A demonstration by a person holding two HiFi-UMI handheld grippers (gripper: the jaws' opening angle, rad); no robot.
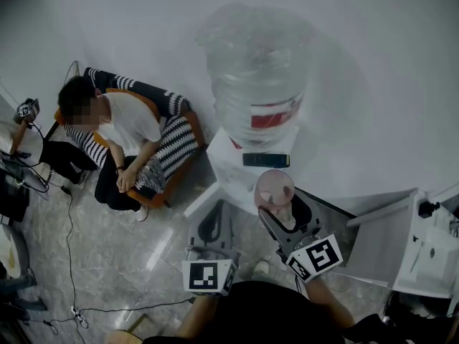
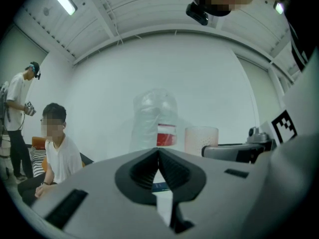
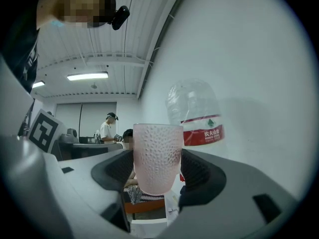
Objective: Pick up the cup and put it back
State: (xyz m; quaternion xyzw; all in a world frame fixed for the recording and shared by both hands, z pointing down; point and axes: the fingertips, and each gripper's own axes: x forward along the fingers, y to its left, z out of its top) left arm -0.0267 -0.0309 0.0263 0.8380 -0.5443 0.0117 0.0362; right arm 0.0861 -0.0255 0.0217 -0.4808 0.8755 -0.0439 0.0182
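Broadly, the room has a plain white wall (image 1: pixel 373 63) on the far side and a grey polished floor (image 1: pixel 107 256) with cables (image 1: pixel 72 228) trailing across its left part. One water dispenser (image 1: pixel 237 170) stands against the wall, carrying one large clear bottle (image 1: pixel 254 70) with a red label. Left of it sits one striped armchair (image 1: pixel 176 145) with a seated person (image 1: pixel 125 131) in it. A second person (image 2: pixel 20 118) stands at the far left, seen only in the two gripper views. A white cabinet (image 1: pixel 423 249) is cut off at the right edge.

There are two tools. The right tool (image 3: pixel 157 171) is clamped on the one pink textured cup (image 3: pixel 157 156), which stands upright between its jaws, held in the air on the near side of the dispenser, just below the bottle in the head view. The left tool (image 2: pixel 158 166), nearer and to the left, has its jaws together with nothing between them.

The cup's base is hidden behind the jaws in the head view, the dispenser's front is hard to make out, and the holder's arms are cut off at the near edge
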